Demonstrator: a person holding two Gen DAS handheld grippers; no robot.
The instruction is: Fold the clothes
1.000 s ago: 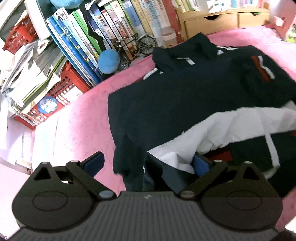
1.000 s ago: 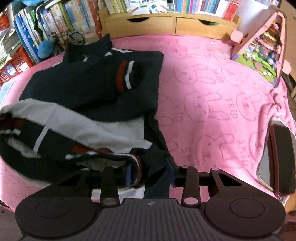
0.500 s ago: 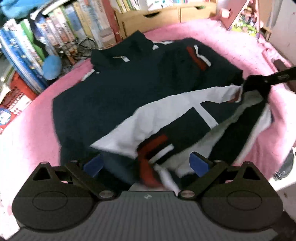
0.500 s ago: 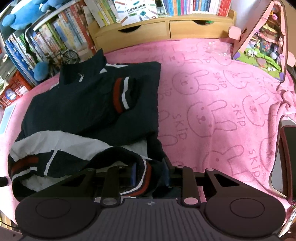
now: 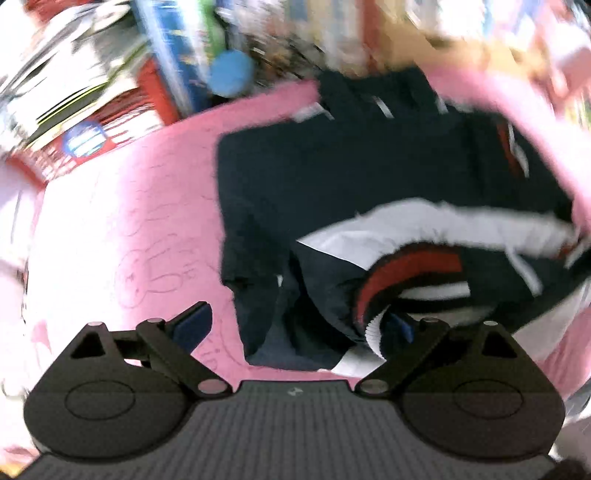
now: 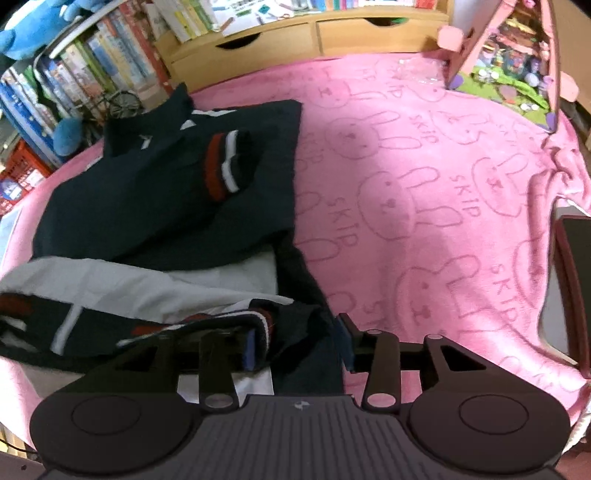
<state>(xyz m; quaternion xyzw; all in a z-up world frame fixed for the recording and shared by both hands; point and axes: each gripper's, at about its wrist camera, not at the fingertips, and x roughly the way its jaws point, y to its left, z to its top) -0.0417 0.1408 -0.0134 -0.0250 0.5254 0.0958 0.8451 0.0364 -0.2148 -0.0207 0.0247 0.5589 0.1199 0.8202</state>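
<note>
A navy jacket (image 6: 159, 206) with white lining and red-and-white cuffs lies on the pink bunny blanket (image 6: 424, 177), its bottom part bunched near me. It also shows, blurred, in the left wrist view (image 5: 351, 177). My left gripper (image 5: 299, 325) stands wide open with the hem and a striped cuff (image 5: 413, 277) lying between its fingers. My right gripper (image 6: 295, 343) has its jaws partly closed with bunched hem fabric between them; a firm grip cannot be judged.
Bookshelves (image 6: 92, 74) and a wooden drawer unit (image 6: 303, 33) line the far edge. A blue ball (image 5: 231, 74) sits by the books. A pink toy house (image 6: 517, 55) stands far right. A dark tablet (image 6: 572, 288) lies at the right edge.
The left view has swung back leftward and is motion blurred, its jaws still wide. The right gripper has stayed at the bunched hem, moving slightly.
</note>
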